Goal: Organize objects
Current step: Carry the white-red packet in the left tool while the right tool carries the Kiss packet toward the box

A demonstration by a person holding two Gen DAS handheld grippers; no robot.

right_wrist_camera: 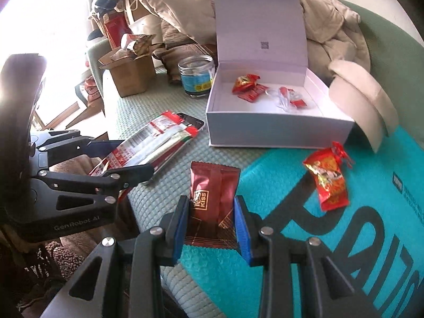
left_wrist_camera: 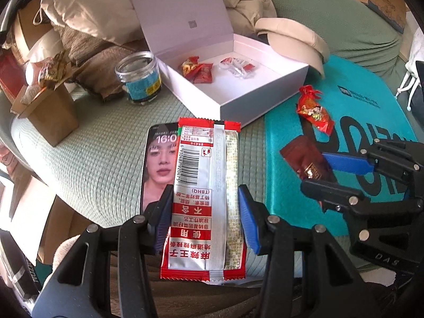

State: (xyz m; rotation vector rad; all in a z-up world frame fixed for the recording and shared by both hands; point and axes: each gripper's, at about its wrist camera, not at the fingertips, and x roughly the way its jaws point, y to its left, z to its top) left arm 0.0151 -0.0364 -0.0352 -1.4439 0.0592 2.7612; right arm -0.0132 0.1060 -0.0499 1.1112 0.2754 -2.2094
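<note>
My left gripper [left_wrist_camera: 205, 212] stands around a long red and white snack packet [left_wrist_camera: 204, 196], its blue pads at the packet's two edges; the packet lies partly over a phone [left_wrist_camera: 159, 164]. My right gripper [right_wrist_camera: 212, 225] stands around a dark red KISS packet [right_wrist_camera: 212, 198], its pads against the packet's sides. An open white box [right_wrist_camera: 278, 124] holds several red sweets [right_wrist_camera: 247, 86]. A red and gold sweet bag [right_wrist_camera: 328, 180] lies on the teal mat. The left gripper also shows in the right wrist view [right_wrist_camera: 127, 156].
A clear jar with a blue label [left_wrist_camera: 140, 79] stands left of the box. A brown cardboard box [left_wrist_camera: 50, 111] is further left. A beige cap [left_wrist_camera: 291, 37] and heaped beige bedding [left_wrist_camera: 87, 5] lie behind. The teal mat [left_wrist_camera: 357, 111] covers the green bedspread at right.
</note>
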